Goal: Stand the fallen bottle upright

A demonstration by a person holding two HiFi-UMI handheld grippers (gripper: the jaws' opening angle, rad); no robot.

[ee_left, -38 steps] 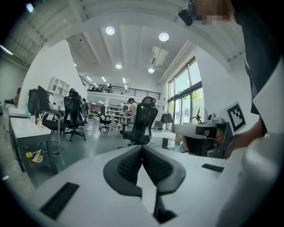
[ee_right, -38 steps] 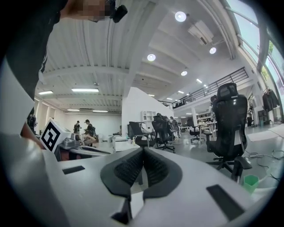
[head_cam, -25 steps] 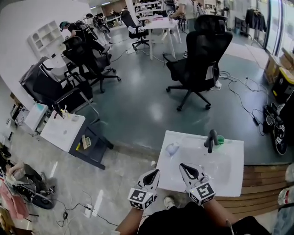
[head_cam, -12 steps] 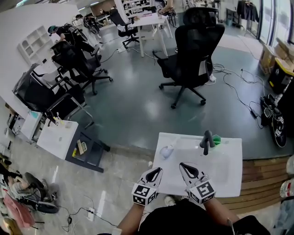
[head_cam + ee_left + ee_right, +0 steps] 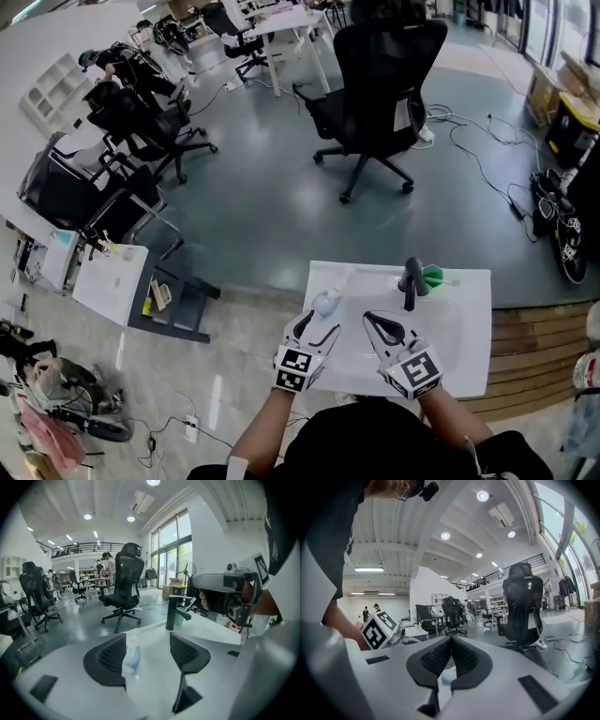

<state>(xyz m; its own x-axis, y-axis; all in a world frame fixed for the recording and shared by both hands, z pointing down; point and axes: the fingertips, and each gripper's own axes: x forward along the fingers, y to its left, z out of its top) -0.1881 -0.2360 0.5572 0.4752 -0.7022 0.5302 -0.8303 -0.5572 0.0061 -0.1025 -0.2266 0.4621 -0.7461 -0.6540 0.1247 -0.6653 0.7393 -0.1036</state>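
While nearing bottle, left hand-held gripper jaws opened.

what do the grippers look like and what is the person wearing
The left gripper and the right gripper look alike: white bodies, black wedge-shaped jaws with gridded inner pads, and at the back a white cube printed with black square markers. The person wears a black top.
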